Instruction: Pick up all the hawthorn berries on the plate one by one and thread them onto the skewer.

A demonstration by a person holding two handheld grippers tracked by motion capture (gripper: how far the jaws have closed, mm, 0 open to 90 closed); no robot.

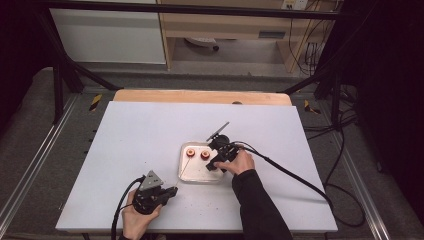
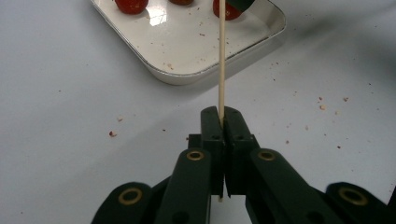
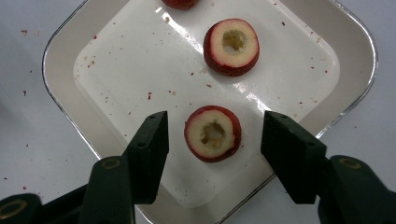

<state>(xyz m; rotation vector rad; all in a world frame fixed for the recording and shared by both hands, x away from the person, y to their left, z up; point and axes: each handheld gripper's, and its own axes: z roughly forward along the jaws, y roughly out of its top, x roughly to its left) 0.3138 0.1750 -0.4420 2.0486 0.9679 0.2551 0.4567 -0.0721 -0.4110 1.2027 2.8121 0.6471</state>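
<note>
Skewering not started yet, fruit all sitting in the tray point(image 3: 348, 49).
Left gripper point(image 2: 223, 122) is clamping the skewer point(image 2: 221, 60); right gripper point(image 3: 212, 133) is straddling a ring point(image 3: 213, 133), jaws apart.

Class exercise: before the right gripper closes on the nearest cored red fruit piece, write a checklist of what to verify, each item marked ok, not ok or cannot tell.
1. Thin wooden skewer clamped in left gripper: ok.
2. Nearest cored red fruit ring between right gripper jaws: ok.
3. Pads touching the ring: not ok, gaps on both sides.
4. Ring lying flat in white rectangular tray: ok.
5. Second cored red ring outside the jaws' path: ok.
6. Ring firm enough to squeeze: cannot tell.
</note>
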